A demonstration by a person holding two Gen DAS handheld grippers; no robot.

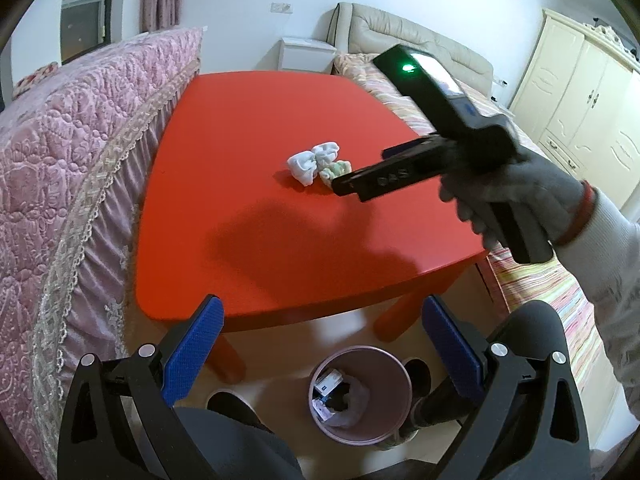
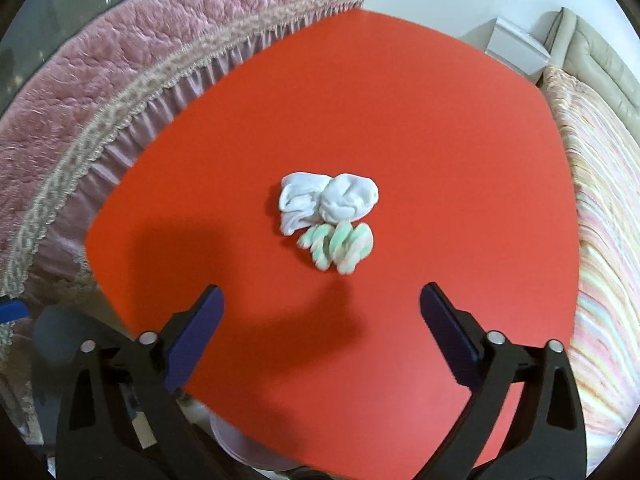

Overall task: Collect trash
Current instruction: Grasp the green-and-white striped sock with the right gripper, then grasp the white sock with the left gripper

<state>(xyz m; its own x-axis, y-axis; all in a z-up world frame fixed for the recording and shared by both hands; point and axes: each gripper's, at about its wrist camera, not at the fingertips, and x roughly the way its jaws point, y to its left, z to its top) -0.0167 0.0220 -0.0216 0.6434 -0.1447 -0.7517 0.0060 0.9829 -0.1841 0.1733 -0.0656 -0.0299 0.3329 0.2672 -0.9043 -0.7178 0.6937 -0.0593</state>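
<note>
A crumpled white wad [image 2: 326,202] and a pastel green-and-pink striped wad [image 2: 340,246] lie touching in the middle of the red table [image 2: 400,120]. My right gripper [image 2: 320,300] hovers above the table, short of them, open with nothing between its blue pads. In the left wrist view the same wads [image 1: 316,162] sit on the table [image 1: 260,120], and the right gripper [image 1: 340,188], held by a gloved hand [image 1: 516,196], points at them from the right. My left gripper [image 1: 322,312] is open and empty above a round pink bin [image 1: 360,394] on the floor.
The bin holds several scraps. A pink quilted cover [image 1: 80,160] borders the table's left side. A bed with a striped spread [image 2: 600,240] lies along its right. A white nightstand [image 1: 306,54] and a cream wardrobe [image 1: 580,100] stand beyond.
</note>
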